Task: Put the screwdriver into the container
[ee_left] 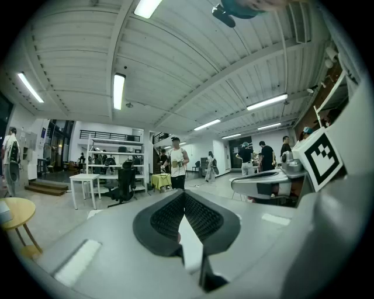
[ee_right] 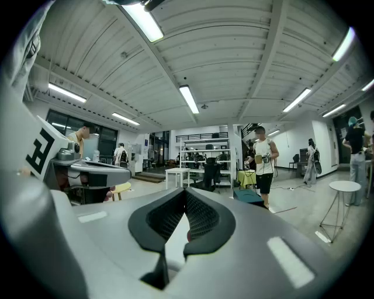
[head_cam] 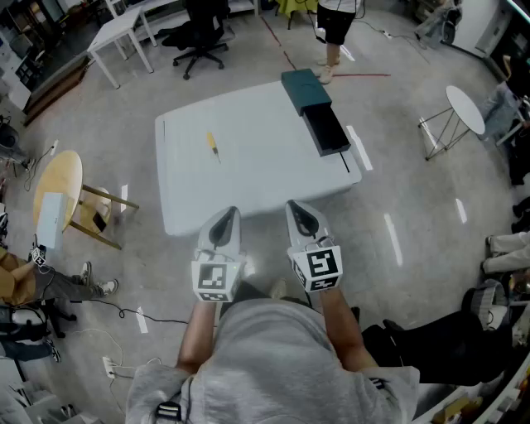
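A screwdriver (head_cam: 214,146) with a yellow handle lies on the left part of the white table (head_cam: 257,174). The container (head_cam: 315,106), a teal box with a black drawer pulled out, sits at the table's far right; in the right gripper view its teal box (ee_right: 248,197) shows beyond the jaws. My left gripper (head_cam: 225,219) (ee_left: 183,200) and right gripper (head_cam: 299,212) (ee_right: 186,198) hover side by side at the table's near edge, well short of both objects. Both are shut, jaws meeting, with nothing between them.
A round wooden stool (head_cam: 60,186) stands left of the table and a small round white side table (head_cam: 465,110) to the right. A black office chair (head_cam: 199,41) and a standing person (head_cam: 335,25) are beyond the far edge.
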The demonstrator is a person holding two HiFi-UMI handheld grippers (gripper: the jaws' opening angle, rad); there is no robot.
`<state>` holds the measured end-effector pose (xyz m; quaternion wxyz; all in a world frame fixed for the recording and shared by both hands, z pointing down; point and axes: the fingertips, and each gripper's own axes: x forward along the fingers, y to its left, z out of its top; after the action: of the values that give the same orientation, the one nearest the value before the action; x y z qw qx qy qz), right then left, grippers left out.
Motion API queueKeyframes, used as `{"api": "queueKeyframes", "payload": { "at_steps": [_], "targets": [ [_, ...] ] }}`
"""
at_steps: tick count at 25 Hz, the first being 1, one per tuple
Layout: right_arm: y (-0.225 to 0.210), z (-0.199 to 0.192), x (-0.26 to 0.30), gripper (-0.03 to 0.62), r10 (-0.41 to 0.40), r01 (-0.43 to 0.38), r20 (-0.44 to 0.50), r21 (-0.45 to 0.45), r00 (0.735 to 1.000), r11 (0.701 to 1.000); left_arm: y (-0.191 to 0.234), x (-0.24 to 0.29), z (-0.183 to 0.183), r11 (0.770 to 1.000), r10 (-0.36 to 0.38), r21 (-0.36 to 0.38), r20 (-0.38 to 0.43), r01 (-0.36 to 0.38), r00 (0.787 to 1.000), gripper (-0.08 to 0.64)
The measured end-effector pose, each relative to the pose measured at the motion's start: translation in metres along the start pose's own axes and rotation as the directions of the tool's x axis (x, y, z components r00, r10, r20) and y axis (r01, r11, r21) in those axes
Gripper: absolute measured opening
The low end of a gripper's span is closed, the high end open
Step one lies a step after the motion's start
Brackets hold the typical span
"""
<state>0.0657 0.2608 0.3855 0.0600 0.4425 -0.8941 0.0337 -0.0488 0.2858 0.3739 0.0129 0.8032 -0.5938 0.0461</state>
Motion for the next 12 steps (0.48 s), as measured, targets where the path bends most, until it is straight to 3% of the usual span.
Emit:
{"api": "queueKeyframes", "payload": {
  "at_steps": [12],
  "targets": [
    [-0.006, -0.004, -0.002, 0.003, 0.021, -0.021, -0.006, 0.008, 1.0, 1.0, -0.011, 0.003, 0.0, 1.0, 0.018, 0.005, -0.012, -0.018, 1.0, 0.011]
  ]
}}
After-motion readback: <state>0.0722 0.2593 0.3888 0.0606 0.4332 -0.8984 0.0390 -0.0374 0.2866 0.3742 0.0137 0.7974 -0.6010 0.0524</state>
